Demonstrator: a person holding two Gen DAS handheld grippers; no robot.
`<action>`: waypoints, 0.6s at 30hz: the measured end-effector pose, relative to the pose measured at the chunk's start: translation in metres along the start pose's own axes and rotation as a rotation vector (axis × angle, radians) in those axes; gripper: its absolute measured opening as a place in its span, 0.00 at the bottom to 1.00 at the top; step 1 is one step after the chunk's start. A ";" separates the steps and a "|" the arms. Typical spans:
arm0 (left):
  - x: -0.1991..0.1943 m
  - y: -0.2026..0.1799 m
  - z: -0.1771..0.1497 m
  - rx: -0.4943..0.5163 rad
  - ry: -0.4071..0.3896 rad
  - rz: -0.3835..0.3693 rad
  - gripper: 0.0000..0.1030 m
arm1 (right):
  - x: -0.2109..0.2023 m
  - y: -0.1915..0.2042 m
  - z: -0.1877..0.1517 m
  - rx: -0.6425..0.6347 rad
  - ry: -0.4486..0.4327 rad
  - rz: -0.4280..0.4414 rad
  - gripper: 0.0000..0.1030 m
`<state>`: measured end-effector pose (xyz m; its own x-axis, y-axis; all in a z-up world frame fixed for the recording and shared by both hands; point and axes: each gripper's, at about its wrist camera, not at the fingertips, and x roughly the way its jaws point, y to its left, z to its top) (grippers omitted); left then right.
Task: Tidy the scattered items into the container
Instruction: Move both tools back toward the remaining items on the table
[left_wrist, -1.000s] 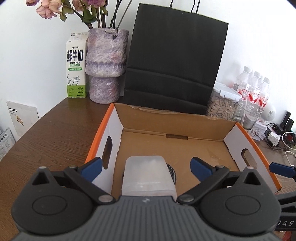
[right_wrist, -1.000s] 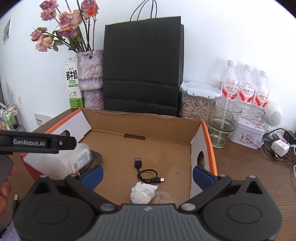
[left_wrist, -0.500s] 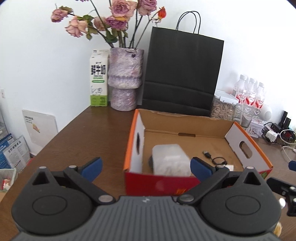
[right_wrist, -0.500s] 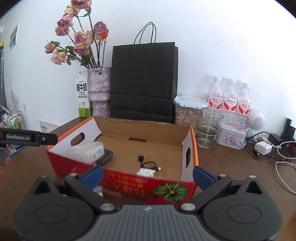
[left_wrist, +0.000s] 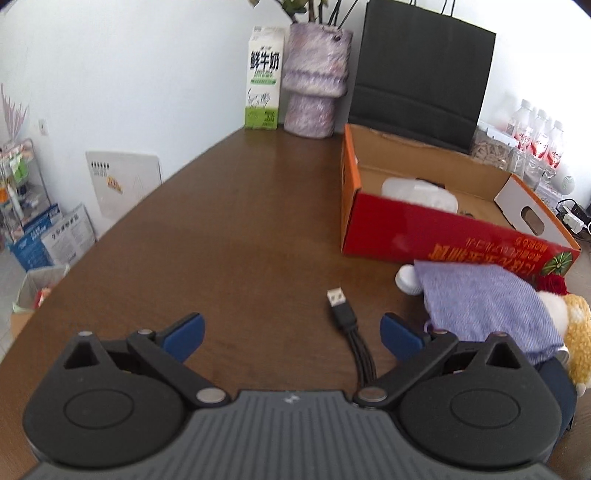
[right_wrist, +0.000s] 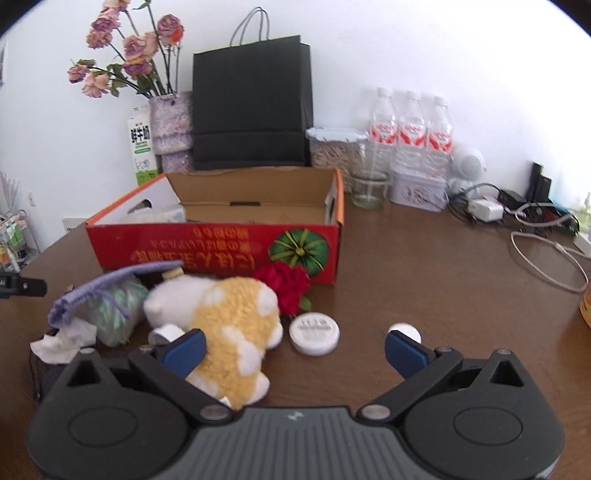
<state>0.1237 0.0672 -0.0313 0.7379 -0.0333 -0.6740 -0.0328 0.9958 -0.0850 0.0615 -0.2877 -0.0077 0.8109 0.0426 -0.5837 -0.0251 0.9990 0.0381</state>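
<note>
Left wrist view: the left gripper is spread wide and holds nothing. A USB cable lies on the table in front of the box, its plug pointing away from the camera, long axis running fore-and-aft.

Right wrist view: the right gripper gapes empty. A plush toy, a tin and a red flower lie before the box.
</note>
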 end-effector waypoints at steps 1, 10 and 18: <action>0.000 0.001 -0.003 -0.006 0.004 -0.004 1.00 | -0.002 -0.001 -0.003 0.004 0.003 -0.005 1.00; 0.009 -0.013 -0.011 0.039 0.041 0.018 1.00 | -0.011 0.009 -0.006 -0.011 -0.008 0.019 1.00; 0.017 -0.019 -0.018 0.065 0.065 0.031 1.00 | 0.004 0.027 -0.003 -0.067 0.022 0.023 1.00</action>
<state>0.1248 0.0460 -0.0548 0.6921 -0.0059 -0.7218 -0.0097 0.9998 -0.0175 0.0617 -0.2607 -0.0115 0.7965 0.0650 -0.6011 -0.0828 0.9966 -0.0020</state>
